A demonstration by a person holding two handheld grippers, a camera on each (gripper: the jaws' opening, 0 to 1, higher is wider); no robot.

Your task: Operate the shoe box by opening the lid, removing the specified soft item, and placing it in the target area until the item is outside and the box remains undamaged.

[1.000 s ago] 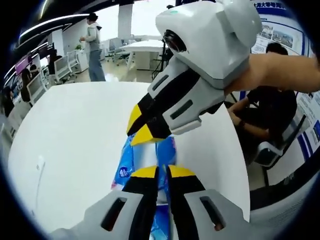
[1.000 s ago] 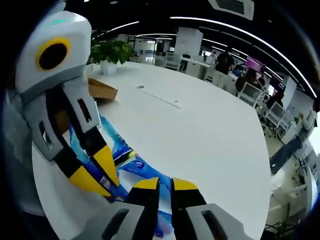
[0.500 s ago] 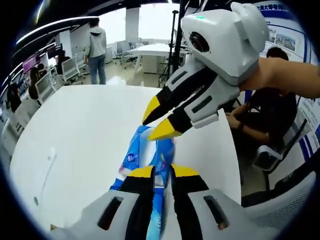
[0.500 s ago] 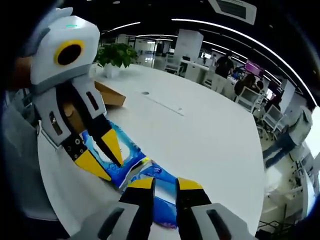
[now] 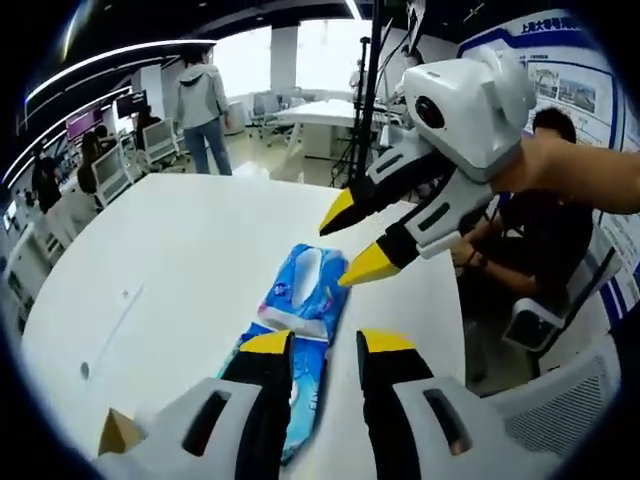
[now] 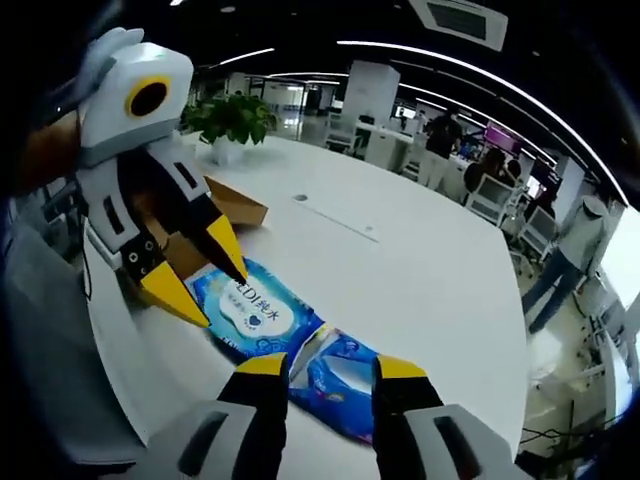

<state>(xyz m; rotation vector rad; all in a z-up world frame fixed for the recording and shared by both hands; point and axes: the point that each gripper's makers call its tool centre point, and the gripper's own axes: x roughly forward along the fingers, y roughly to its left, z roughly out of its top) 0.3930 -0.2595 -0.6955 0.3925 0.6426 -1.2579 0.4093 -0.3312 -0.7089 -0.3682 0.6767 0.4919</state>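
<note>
Two blue soft wipe packs lie end to end on the white table: one with a white label (image 6: pixel 250 312) and a second one (image 6: pixel 345 372) nearer my right jaws. In the left gripper view the packs (image 5: pixel 305 290) lie just beyond my left gripper (image 5: pixel 327 345), which is open and holds nothing. My right gripper (image 6: pixel 331 367) is open too, its jaws on either side of the nearer pack without touching it. The right gripper (image 5: pixel 352 240) hangs open above the packs' far end. The left gripper (image 6: pixel 205 268) hovers open over the labelled pack. The brown shoe box (image 6: pixel 235 203) stands behind it.
A potted plant (image 6: pixel 230 115) stands at the table's far edge. A cardboard corner (image 5: pixel 118 432) shows by my left jaw. A seated person (image 5: pixel 540 230) is close to the table's right edge. Others stand and sit among desks further off. The white table (image 5: pixel 180 250) stretches wide to the left.
Both grippers have opened, let go of the blue packs and drawn back. The packs now lie flat on the table.
</note>
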